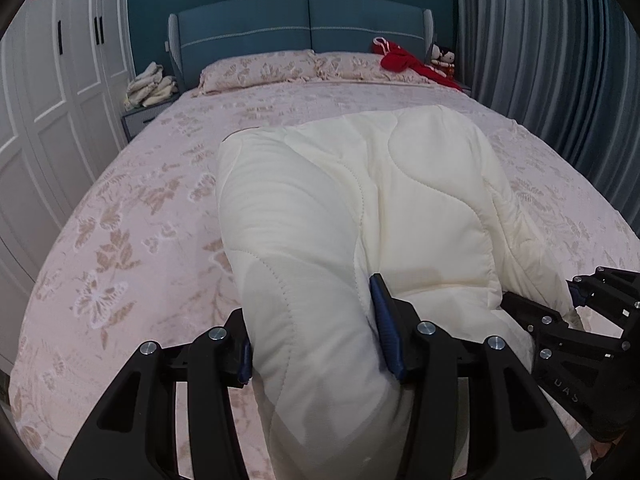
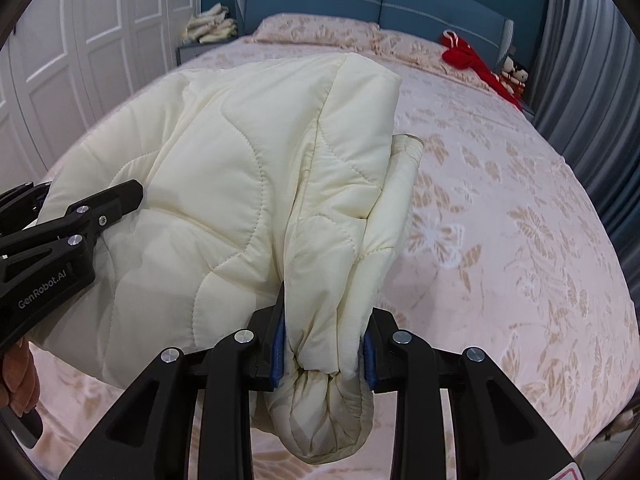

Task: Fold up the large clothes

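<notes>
In the foreground we are gripping a cream quilted jacket (image 1: 360, 208) with both tools: our left gripper (image 1: 314, 340) is clamping a thick padded fold of it between its blue-padded fingers (image 1: 386, 320), the jaws standing fairly wide around the bulk, while our right gripper (image 2: 324, 354) is pinching a bunched, gathered end of the same garment, its jaws drawn closer together on the fabric. In the right wrist view the left gripper is showing at the left edge, its black finger pressing against the jacket's side, and a bare hand (image 2: 18, 380) is holding the handle below it. Beyond the grippers the jacket is lying bundled on the near half of a bed (image 1: 132, 216) covered in a pink floral bedspread, one sleeve cuff (image 2: 408, 148) poking out on the right side of the bundle. Farther back, two matching floral pillows (image 1: 256, 70) are lying against a blue upholstered headboard (image 1: 304, 24), a red garment (image 1: 404, 60) is resting near the right pillow, and folded pale cloths (image 1: 150, 88) are sitting on a nightstand beside white wardrobe doors (image 1: 48, 92).
</notes>
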The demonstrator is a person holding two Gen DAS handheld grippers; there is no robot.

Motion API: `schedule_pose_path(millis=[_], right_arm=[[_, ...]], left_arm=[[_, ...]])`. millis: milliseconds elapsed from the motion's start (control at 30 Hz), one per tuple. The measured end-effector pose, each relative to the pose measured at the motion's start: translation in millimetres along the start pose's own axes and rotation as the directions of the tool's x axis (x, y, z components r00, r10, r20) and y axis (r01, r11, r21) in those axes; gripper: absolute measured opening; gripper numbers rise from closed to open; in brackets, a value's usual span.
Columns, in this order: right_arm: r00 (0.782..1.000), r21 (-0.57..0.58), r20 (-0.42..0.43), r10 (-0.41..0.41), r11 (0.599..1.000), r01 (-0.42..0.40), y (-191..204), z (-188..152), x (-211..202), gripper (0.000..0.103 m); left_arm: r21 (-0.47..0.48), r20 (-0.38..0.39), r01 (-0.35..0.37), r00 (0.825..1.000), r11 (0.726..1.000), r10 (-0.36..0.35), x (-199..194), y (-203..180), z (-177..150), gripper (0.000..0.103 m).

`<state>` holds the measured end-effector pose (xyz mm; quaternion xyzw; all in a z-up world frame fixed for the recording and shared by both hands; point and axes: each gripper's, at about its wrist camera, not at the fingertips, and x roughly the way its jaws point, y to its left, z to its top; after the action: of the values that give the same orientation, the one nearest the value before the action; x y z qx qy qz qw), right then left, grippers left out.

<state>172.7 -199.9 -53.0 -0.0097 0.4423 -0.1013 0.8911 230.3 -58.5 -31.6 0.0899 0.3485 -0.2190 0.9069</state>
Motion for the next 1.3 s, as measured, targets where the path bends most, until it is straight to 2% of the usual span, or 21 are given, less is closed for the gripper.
schedule_pose_path(millis=[133,267,633,733,900,967,1067,1167,1300], right_arm=[[1.0,-0.018,-0.03,-0.004,1.0,0.003,6.1,-11.6,14.4,0.029],[0.999,-0.061,-0.025,-0.033,0.998,0.032,16.5,-15.3,17.2,0.029],[0.998,-0.029,0.051,-0.03,0.999,0.031,6.0,14.6,-1.3,0.029],[0.999,-0.032,0.029,-0.031,0.999,0.032,6.5,14.8,9.9,0.029],[0.999,-0.04,-0.04,-0.026,0.999,0.025,9.0,-0.2,38.2,0.029],[0.998,-0.047,-0.059,-0.029,0.999,0.026,11.2,-4.1,45.2,0.031],[0.996,0.003,-0.087,0.005,1.0,-0.005,4.0,-6.7,53.2,0.035],[0.991,0.082,-0.112,0.073,0.995,-0.064,-10.2,-6.9,55.7,0.047],[0.974,0.213,-0.126,0.187,0.964,-0.158,-38.8,-11.5,42.7,0.061]], left_arm=[[-0.015,-0.052,0.0,0.999,1.0,0.0,18.6,2.8,-18.9,0.047],[-0.031,-0.059,-0.002,0.998,1.0,0.0,23.4,7.0,-29.8,0.047],[-0.044,-0.002,0.004,1.0,0.999,-0.004,17.7,13.7,-3.6,0.047],[-0.033,-0.002,-0.002,1.0,0.999,0.002,23.4,14.2,-1.4,0.047],[-0.013,-0.063,-0.015,0.998,1.0,0.014,48.7,12.2,-20.2,0.048],[-0.005,-0.066,-0.028,0.997,1.0,0.028,52.1,11.0,-28.6,0.05],[-0.01,-0.076,-0.04,0.996,0.999,0.04,54.1,11.3,-33.0,0.053],[-0.031,-0.097,-0.044,0.994,0.999,0.04,54.3,14.4,-32.5,0.058],[-0.07,-0.135,-0.079,0.988,0.994,0.07,38.9,20.9,-29.1,0.069]])
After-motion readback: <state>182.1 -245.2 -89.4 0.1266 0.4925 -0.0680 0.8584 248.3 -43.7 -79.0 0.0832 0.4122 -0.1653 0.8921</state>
